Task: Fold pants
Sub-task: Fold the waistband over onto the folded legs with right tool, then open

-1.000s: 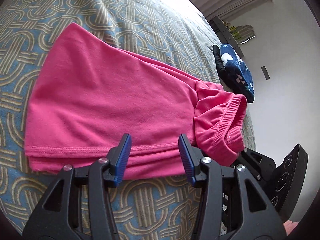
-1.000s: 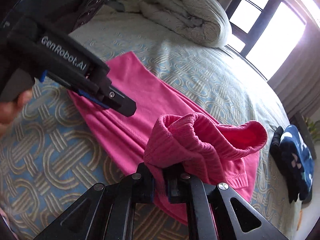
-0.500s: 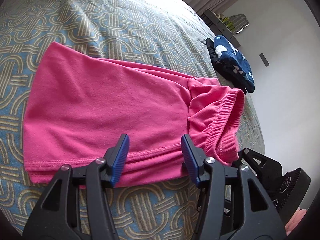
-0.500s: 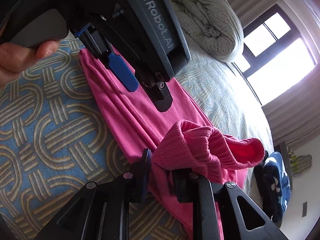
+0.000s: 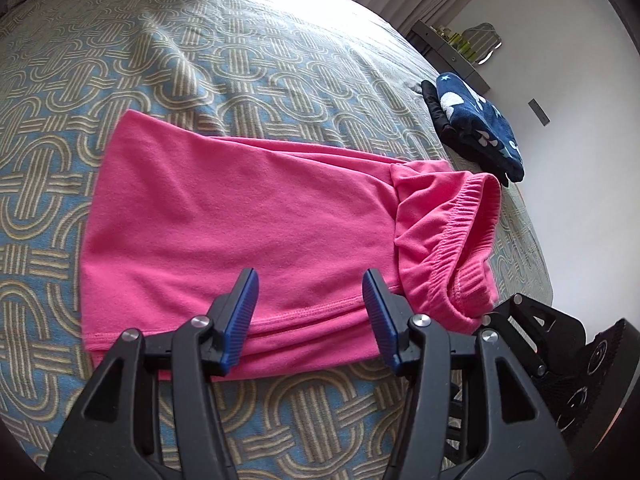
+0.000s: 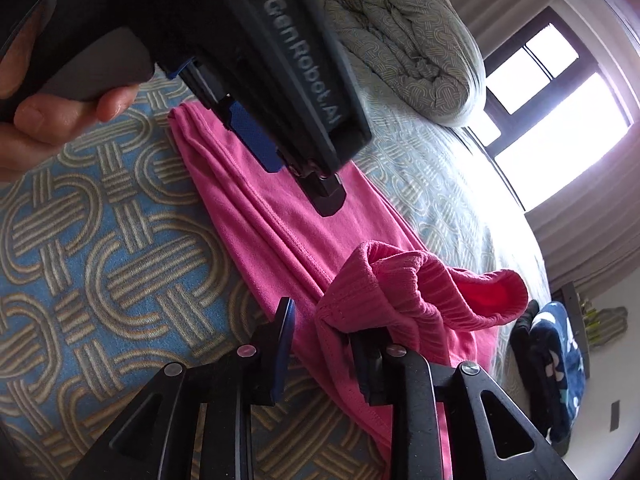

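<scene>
The pink pants (image 5: 240, 224) lie on a bed (image 5: 240, 68) that has a blue and tan cover with loop shapes. They are folded into a long flat shape. Their stretchy waistband (image 5: 460, 232) is at the right end, bunched up and lifted a bit off the rest.

The left gripper (image 5: 310, 312) hangs just over the near edge of the pants. Its two blue fingers (image 5: 242, 312) are wide apart, and nothing is between them. In the right wrist view, a hand (image 6: 52, 120) holds this gripper from the left.

The right gripper (image 6: 326, 344) is at the waistband end. Its fingers are a little apart. The bunched waistband sits in the gap and rests against the right finger, but the left finger (image 6: 286, 340) does not touch the cloth. So the fingers are not squeezing it.

A dark blue cloth (image 5: 476, 128) with white shapes lies at the far right edge of the bed, well apart from the pants. A rolled-up blanket (image 6: 404, 44) sits at the far end, near a bright window (image 6: 560, 128).
</scene>
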### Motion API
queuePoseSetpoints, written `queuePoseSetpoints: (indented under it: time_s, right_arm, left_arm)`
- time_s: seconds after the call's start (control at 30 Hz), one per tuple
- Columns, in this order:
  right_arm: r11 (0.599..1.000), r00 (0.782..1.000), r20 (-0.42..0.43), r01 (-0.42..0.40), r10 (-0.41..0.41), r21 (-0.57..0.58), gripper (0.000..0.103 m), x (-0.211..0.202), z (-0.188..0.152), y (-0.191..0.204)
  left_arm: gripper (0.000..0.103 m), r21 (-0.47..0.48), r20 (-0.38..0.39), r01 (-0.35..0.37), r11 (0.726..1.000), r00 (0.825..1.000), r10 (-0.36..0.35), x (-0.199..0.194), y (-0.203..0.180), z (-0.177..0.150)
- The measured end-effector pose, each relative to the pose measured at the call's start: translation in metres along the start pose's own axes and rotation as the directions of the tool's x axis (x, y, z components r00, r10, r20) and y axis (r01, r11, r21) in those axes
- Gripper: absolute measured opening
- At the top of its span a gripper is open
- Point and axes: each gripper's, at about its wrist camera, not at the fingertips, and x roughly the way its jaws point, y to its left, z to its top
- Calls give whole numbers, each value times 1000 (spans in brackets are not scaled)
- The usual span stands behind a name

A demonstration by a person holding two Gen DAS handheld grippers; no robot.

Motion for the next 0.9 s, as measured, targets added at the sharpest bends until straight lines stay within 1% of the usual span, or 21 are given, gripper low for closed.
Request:
queuePoseSetpoints:
  time_s: [0.03,0.1,0.13,0.23,0.3,0.37,0.43,0.53,0.67,0.7,0.73,0.77,0.8,0.9]
  right_arm:
    - [1000,1000,0,-12,12,20,32,0,3,-2]
    - [1000,1000,-2,0,0,22,33,2,11,0]
    - [1000,1000,2,18,-18,0,34,2,16,5]
    - [991,997,23,74,-71,-112,35,5,26,28]
    - [980,996,34,82,-77,-179,36,6,30,44]
    - [970,996,40,84,-77,-227,36,8,30,56]
    - [968,997,43,77,-69,-238,36,7,29,60]
    - [978,998,45,57,-49,-202,36,2,26,53]
    - [990,998,53,25,-18,-137,37,-9,16,38]
    - [993,998,56,15,-9,-115,37,-13,14,34]
    - [996,998,59,-1,6,-85,38,-19,12,30]
    - [999,998,63,-21,24,-48,41,-24,9,23]
    - [999,997,68,-40,40,-8,44,-28,6,15]
    - [985,992,91,-95,83,142,47,-41,-4,-16]
  left_arm:
    - [55,-8,9,-10,1000,1000,10,-3,4,0]
    - [55,-29,32,-38,999,999,39,-10,14,-1]
    - [55,-44,42,-50,998,998,52,-15,21,-1]
    - [55,-92,61,-74,993,995,80,-27,42,-3]
    - [55,-129,67,-75,989,994,85,-35,53,-5]
    - [55,-142,73,-69,987,994,80,-41,59,-6]
    - [56,-141,63,-55,989,996,65,-40,59,-7]
    - [56,-129,34,-29,991,999,34,-30,51,-6]
    - [56,-93,-7,6,996,1000,-7,-12,28,-3]
    - [57,-82,-14,17,996,1000,-18,-7,22,-2]
    - [60,-77,-31,29,997,999,-32,-2,18,-2]
    - [66,-76,-50,36,996,998,-40,3,13,-2]
    - [68,-75,-65,40,996,997,-44,7,10,-1]
    - [69,-57,-93,44,997,994,-49,17,1,-1]
